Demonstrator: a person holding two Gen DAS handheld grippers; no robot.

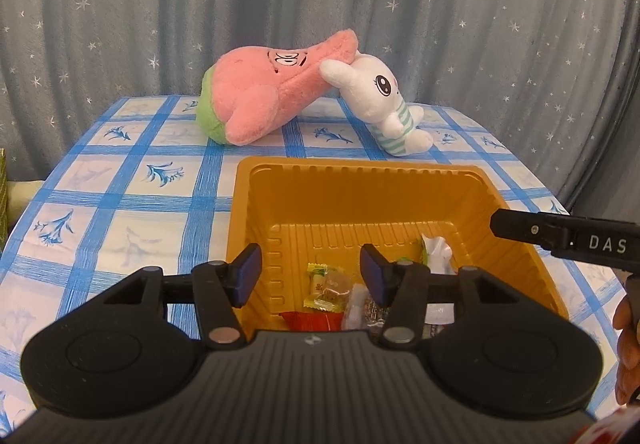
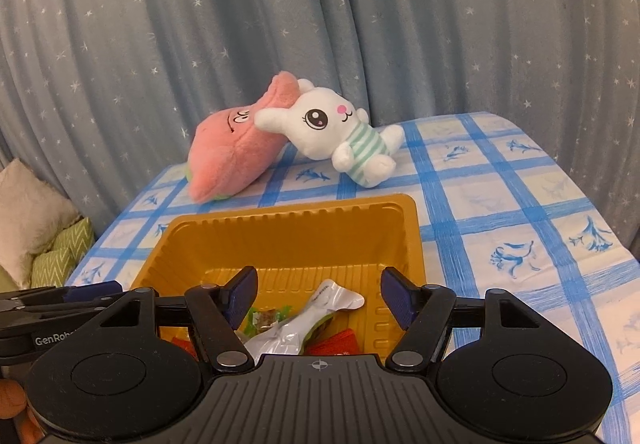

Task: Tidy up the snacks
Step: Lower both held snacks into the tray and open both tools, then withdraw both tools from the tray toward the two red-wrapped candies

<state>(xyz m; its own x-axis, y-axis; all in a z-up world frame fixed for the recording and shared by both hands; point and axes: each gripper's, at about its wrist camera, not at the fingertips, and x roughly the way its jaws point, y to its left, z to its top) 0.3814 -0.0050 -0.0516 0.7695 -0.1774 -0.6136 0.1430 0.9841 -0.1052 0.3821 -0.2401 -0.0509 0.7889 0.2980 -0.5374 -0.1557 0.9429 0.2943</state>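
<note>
On the bench with its blue-checked cloth, a pink plush lies at the back touching a white rabbit plush. In front of them sits the gold tray, with wrapped snacks lying loose inside. The left claw hangs over the tray, parted and empty. The right claw hangs likewise, wider apart, empty above a white wrapper.

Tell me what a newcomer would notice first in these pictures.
First the two soft toys at the back of the checked tablecloth: a pink plush lying on its side, with a white rabbit leaning its head against it. Next the yellow tray in front, with wrapped snacks piled at its near end, under both open tools.
</note>
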